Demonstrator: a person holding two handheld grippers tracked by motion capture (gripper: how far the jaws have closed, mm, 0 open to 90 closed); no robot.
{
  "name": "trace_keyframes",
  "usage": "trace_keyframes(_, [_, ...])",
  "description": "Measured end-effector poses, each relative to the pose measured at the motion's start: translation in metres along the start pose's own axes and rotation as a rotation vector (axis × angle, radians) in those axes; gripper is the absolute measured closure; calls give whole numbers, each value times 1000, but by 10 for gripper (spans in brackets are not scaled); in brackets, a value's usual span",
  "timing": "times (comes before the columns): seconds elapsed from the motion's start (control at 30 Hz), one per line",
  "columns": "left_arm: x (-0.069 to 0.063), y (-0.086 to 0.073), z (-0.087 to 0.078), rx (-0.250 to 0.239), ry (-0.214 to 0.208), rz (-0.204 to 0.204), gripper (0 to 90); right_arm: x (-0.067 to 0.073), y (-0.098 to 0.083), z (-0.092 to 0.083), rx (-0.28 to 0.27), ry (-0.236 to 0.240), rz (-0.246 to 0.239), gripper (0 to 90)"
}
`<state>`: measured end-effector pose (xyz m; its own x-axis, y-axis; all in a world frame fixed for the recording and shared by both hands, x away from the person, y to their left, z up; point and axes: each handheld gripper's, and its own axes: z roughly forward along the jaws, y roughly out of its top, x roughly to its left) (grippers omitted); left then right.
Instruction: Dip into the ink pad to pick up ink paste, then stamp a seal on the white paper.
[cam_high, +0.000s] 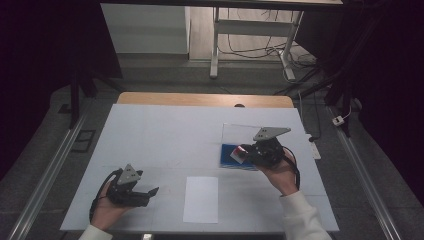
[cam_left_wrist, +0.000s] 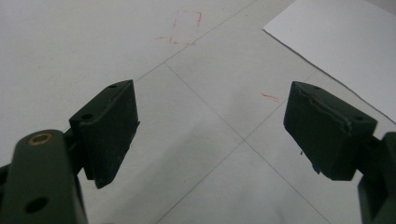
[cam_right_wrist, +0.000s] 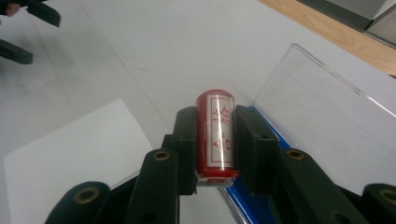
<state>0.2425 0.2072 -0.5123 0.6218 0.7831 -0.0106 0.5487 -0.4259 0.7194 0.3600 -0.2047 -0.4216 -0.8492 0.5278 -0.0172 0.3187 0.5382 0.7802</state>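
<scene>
Red and glossy, a small cylindrical stamp with a white label of red characters sits clamped between the two black jaws of the right claw, its rounded end pointing forward past the jaw tips. In the high view the right claw hovers over the right half of the bench, just above a blue pad that lies at the foot of a clear plastic box; the stamp shows there as a small red and white spot at the claw's tip. In the right gripper view the blue pad peeks out under the right jaw, and the clear box wall rises just to the right of the stamp. A white sheet of paper lies on the bench near the front edge, between the two hands. The left claw rests low at the front left, well apart from the stamp; its jaws stand wide apart with nothing between them, over bare bench marked with faint red pen strokes and thin lines.
</scene>
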Motion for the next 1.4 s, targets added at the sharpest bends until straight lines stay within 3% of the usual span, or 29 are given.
trace_keyframes(0.43, [1, 0, -1, -4, -2, 2, 184, 24, 4, 6, 28, 35, -66, 696])
trace_keyframes(0.83, [0, 0, -2, -5, -1, 1, 185, 41, 6, 12, 36, 77, -96, 696])
trace_keyframes(1.4, [0, 0, -1, -4, 0, 3, 185, 61, 2, 28, 87, 135, -138, 696])
